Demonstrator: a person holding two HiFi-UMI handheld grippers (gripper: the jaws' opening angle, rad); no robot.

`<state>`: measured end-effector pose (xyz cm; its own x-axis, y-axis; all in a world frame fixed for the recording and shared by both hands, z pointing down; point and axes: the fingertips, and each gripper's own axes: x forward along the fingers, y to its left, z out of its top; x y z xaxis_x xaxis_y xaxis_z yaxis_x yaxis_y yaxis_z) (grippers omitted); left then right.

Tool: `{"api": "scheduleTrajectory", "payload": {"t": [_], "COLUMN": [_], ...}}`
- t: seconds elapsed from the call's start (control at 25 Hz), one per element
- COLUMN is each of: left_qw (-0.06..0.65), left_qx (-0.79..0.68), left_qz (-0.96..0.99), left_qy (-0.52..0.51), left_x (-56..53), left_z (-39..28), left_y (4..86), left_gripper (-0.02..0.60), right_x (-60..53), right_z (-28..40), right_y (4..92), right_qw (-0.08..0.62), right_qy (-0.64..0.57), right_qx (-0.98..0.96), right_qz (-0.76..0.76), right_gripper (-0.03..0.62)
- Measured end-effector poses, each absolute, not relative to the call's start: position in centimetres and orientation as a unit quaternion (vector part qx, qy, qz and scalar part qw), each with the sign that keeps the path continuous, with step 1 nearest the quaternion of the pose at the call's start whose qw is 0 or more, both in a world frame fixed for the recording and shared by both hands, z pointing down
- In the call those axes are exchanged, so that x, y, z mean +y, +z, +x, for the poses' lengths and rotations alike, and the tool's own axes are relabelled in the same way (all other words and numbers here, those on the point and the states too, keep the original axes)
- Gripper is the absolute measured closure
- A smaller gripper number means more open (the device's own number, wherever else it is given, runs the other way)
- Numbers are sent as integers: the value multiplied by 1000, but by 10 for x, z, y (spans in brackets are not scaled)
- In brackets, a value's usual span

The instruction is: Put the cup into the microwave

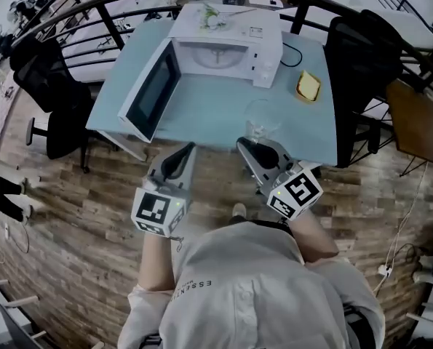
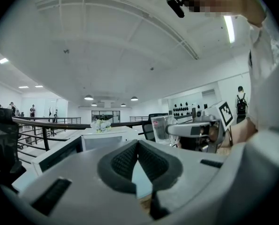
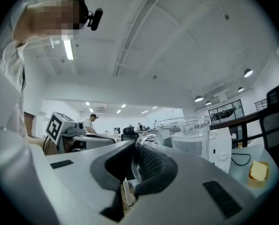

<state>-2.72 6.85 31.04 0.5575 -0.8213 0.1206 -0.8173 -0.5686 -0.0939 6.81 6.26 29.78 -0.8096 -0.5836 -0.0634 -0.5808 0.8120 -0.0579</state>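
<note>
1 glass cup over near table edge, handle pinched in R gripper | L gripper jaws pressed together, empty | nxt: keep upright, steer level into open microwave, clear of door

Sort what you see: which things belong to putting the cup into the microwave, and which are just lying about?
Job in hand: cup, held by the right tool; microwave; its open door; table.
Lying about: yellow block; flowers on the microwave; black chair; cable.
</note>
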Motion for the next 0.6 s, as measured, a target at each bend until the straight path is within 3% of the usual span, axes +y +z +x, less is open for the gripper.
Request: {"api": "scheduleTrajectory", "payload": {"t": [0.6], "left_qw": [-8], "left_qx": [474], "left_qz": [-875], "left_qy": [-99], "left_x": [-58], "left_z": [11], "left_y": [337], "left_gripper": [580], "right_x": [-71], "right_z": [93], "right_y": [324], "right_qw": [18], "right_qy": [-31], "right_qx": [964], "right_qz": [-265], "right_gripper": [571]}}
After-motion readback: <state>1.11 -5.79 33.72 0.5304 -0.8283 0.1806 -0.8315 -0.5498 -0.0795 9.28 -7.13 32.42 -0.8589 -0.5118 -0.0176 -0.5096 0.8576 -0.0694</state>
